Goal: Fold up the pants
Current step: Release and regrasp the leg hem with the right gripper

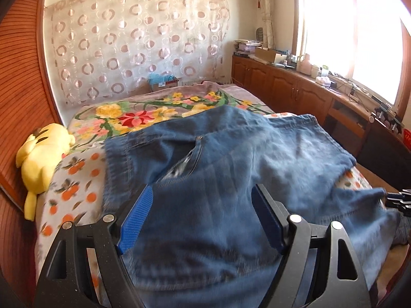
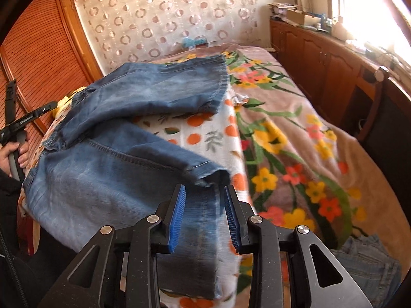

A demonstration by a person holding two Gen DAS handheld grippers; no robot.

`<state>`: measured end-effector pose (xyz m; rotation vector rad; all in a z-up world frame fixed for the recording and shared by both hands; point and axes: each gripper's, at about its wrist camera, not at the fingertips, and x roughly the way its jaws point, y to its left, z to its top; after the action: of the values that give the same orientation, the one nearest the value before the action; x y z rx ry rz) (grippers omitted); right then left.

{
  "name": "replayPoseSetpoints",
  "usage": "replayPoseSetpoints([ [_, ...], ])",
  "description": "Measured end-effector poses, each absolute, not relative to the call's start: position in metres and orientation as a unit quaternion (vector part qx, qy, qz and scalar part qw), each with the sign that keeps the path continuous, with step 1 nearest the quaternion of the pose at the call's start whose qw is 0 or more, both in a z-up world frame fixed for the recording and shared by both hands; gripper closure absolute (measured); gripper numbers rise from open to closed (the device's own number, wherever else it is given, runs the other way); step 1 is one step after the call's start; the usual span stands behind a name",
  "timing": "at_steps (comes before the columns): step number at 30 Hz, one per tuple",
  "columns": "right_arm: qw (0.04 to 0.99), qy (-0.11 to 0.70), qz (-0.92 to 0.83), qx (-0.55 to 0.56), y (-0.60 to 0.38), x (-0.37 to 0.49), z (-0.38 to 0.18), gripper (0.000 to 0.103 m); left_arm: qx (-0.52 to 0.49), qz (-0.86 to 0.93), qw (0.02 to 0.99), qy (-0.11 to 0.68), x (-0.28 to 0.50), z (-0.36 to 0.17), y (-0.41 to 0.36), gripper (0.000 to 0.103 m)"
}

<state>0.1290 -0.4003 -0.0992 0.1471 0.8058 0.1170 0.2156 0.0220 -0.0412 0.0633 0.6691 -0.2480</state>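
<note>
The blue jeans [image 2: 108,169] lie partly folded on the floral bed cover [image 2: 295,138]. The left gripper [image 1: 200,200] hovers wide open, empty; the right gripper [image 2: 204,192] stands parted over a hem, gripping nothing. Next likely calls for regrasping and another fold.

A home bedroom: bed [image 2: 295,138], curtain [image 1: 133,38], wooden cabinets [image 1: 287,82].

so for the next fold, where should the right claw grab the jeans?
Take the near leg's hem cuff, just ahead of the open right claw. Come in from the near bed edge, low along the bedsheet. The cuff lies doubled and slightly raised, giving one pad room underneath the jeans.
</note>
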Motion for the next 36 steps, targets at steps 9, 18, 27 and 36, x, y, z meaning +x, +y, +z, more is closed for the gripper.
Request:
replayPoseSetpoints([
  [9,0.931,0.355,0.073,0.046,-0.389,0.159,-0.102,0.087,0.029,-0.049,0.936,0.348,0.163,-0.063,0.078,0.023],
  [18,0.954,0.291,0.015,0.068,-0.414,0.186,-0.070,0.103,0.008,0.011,0.929,0.371,0.129,-0.087,0.130,0.023],
  [27,0.940,0.338,0.026,0.036,-0.396,0.194,-0.097,0.103,-0.011,0.015,0.923,0.384,0.110,-0.104,0.142,0.023],
  [36,0.931,0.360,0.044,0.044,-0.409,0.203,-0.101,0.058,-0.018,0.000,0.918,0.397,0.098,-0.118,0.136,0.023],
])
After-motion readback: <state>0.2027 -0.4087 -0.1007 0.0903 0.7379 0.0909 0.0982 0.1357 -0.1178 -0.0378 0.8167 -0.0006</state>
